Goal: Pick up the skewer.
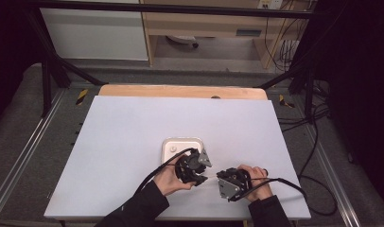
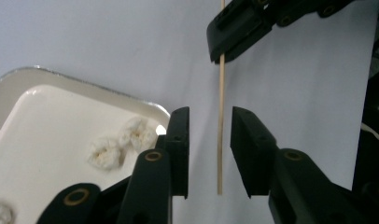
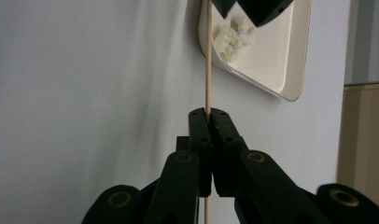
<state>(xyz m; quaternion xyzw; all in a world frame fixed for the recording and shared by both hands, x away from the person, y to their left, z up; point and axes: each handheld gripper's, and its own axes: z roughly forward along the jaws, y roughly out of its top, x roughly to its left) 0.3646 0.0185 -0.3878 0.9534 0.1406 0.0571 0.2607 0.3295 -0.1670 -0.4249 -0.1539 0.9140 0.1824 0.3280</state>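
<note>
Lengthwise, the skewer (image 2: 220, 116) ran between the left gripper (image 2: 210, 140)'s parted jaws, untouched, just beside the tray (image 2: 19, 88). The right gripper (image 3: 208, 116) clenched it farther along; the next grip probably falls to the left.

A lab-like recording bay: white table (image 1: 133, 142) inside a black metal frame (image 1: 180, 8), loose cables (image 1: 313, 156) alongside.

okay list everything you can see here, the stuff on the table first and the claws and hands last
table top: one, white, wooden edge along its far side.
tray: one, cream, middle of the table.
fluffy pieces: a few, white, lying in the tray.
thin stick: one, pale wood, stretched between the two claws.
cables: several, black, on the floor at the right.
left claw: one, black, jaws apart either side of the stick.
right claw: one, black, shut on the stick.
hands: two, in dark sleeves, at the near edge.
</note>
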